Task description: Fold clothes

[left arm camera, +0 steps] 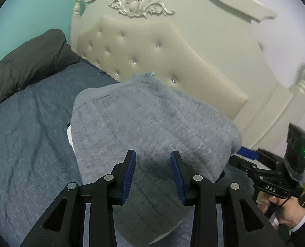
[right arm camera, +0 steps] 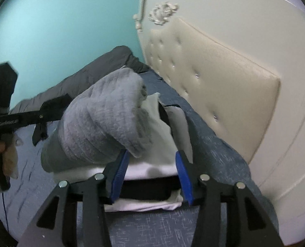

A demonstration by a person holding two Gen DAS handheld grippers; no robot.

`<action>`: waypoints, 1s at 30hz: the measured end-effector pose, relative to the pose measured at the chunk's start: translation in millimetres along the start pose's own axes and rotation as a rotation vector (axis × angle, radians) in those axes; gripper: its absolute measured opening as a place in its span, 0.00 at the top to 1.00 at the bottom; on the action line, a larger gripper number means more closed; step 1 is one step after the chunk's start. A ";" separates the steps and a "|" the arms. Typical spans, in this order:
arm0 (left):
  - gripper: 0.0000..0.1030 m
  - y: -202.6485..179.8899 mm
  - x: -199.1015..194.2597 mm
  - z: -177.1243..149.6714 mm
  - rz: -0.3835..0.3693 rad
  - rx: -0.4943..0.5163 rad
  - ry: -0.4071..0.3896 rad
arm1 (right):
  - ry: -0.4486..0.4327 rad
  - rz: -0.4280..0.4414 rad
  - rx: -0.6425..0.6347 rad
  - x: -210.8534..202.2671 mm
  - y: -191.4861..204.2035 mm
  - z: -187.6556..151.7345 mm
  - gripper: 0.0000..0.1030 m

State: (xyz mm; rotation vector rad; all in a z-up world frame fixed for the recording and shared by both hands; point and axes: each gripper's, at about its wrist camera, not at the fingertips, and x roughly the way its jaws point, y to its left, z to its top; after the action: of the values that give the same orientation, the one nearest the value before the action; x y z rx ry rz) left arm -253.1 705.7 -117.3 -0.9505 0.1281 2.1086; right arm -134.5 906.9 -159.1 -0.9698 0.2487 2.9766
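blue bedding [left arm camera: 29, 135] is carrying the white clothes [right arm camera: 152, 164]; a grey sweater [left arm camera: 152, 119] is draping over them. both the left gripper [left arm camera: 153, 169] and right gripper [right arm camera: 150, 170] are hanging open, empty. next, i'd guess, comes pinching a sweater edge.

A bed with a blue-grey heathered cover [left arm camera: 29, 123] fills the lower left of the left wrist view. A dark grey duvet [left arm camera: 27, 61] lies bunched at the upper left. At centre, a white garment [right arm camera: 152, 164] rests on the cover, with a fuzzy grey sweater [left arm camera: 152, 119] on top.
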 end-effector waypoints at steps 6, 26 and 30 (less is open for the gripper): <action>0.63 0.2 17.0 -3.7 0.006 -0.006 0.030 | 0.085 0.000 -0.172 24.0 12.7 2.1 0.96; 0.61 0.5 23.7 -13.1 0.012 -0.015 0.032 | -0.003 0.016 -0.063 1.4 -10.4 3.3 0.87; 0.61 0.6 22.7 -13.4 0.015 -0.017 0.035 | 0.036 0.002 -0.063 9.7 -7.6 -3.2 0.75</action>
State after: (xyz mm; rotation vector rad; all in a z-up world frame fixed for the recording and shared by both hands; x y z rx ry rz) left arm -254.7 714.4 -142.2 -0.9996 0.1351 2.1103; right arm -140.0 913.5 -168.5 -1.0306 0.1567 2.9876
